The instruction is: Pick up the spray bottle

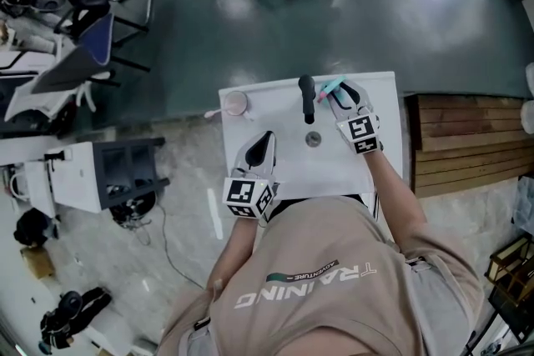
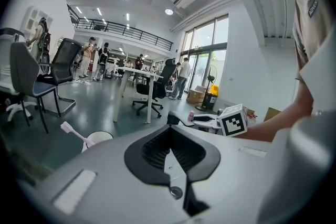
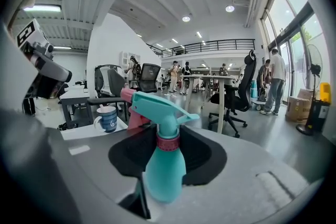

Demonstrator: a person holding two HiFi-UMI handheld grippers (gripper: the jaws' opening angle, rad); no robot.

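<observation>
A teal spray bottle with a pink nozzle tip stands at the far right of the white table. My right gripper reaches to it from the near side. In the right gripper view the bottle stands upright between the black jaws, which are closed against its body, with the trigger head above them. My left gripper rests over the table's near left part, apart from the bottle, its fingers drawn together with nothing held.
A cup with a toothbrush stands at the table's far left. A black upright object is just left of the bottle, with a small round grey piece nearer. A wooden pallet lies to the right, and office chairs and a white cabinet to the left.
</observation>
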